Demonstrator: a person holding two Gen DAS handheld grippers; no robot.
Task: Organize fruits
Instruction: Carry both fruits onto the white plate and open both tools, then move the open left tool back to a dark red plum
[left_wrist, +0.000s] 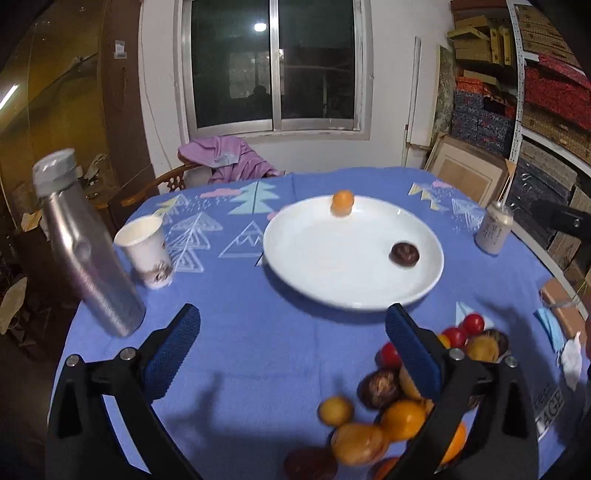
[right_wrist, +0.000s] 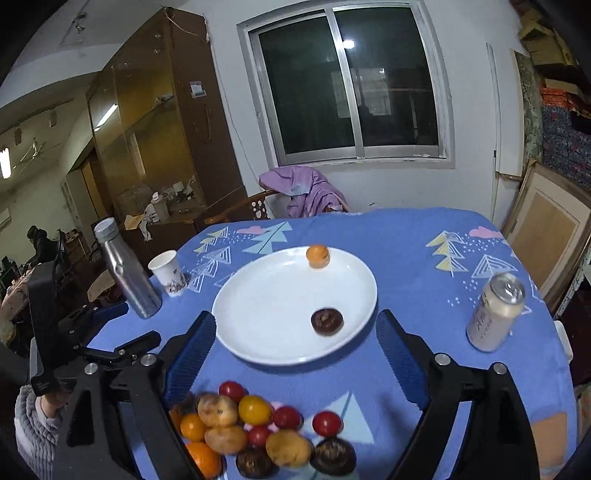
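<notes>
Fruits (right_wrist: 258, 432) near tablecloth (right_wrist: 406, 258) edge, plate (right_wrist: 258, 332) beyond

The plate (right_wrist: 258, 343) sits mid-table on the tablecloth (right_wrist: 424, 295). On the plate, one fruit (right_wrist: 317, 256) lies at the far rim and another (right_wrist: 327, 322) at the near right. The fruit pile (right_wrist: 258, 432) lies before the plate. Cup (right_wrist: 168, 272) and bottle (right_wrist: 125, 275) stand left; the can (right_wrist: 495, 312) stands right.
</notes>
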